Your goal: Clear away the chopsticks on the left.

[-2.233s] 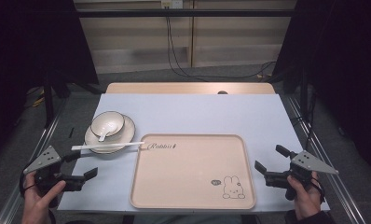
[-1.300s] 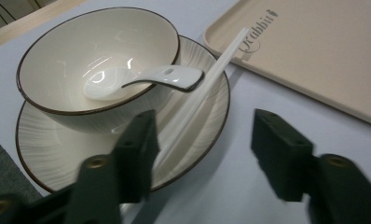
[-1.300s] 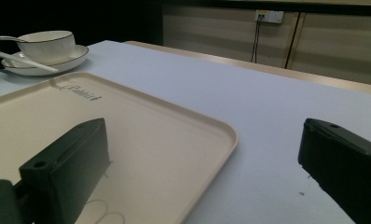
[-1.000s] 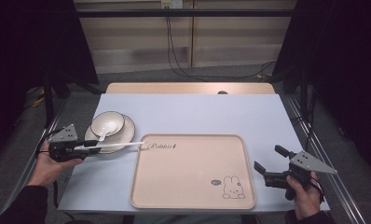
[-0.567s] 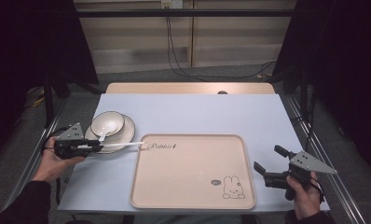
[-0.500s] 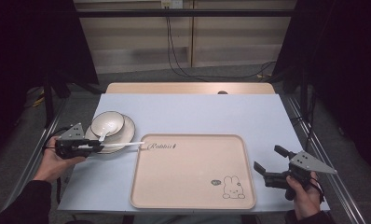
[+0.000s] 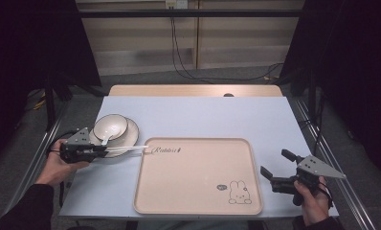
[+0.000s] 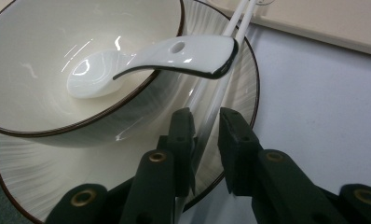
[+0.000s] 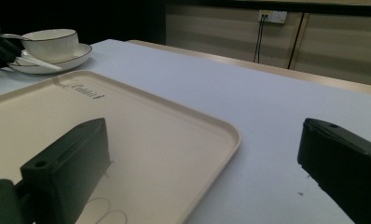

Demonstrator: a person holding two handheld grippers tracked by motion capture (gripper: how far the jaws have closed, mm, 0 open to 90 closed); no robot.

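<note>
The left gripper (image 7: 101, 150) has come in from the near edge of the table to the plate (image 7: 129, 135) at the left, and its jaws have just been closing around the white chopsticks (image 8: 210, 122) that lie across that plate's rim. In the left gripper view the pair runs right between the two black pads, which now stand close on either side; whether they already pinch tight or leave a sliver of slack is hard to call, but it reads as a grip being taken. The far ends of the chopsticks (image 7: 131, 148) reach over the left edge of the beige tray (image 7: 198, 201), and their near ends rest on the plate beside the bowl (image 7: 110, 127), where a white spoon (image 8: 151, 58) leans with its handle over the rim. So the pick-up looks about made, and a lift and carry toward the tray would seem the likely follow-on. The right gripper (image 7: 274, 167) waits off the tray's right side, jaws wide apart with nothing between them, hovering just above the table (image 7: 198, 115).
</note>
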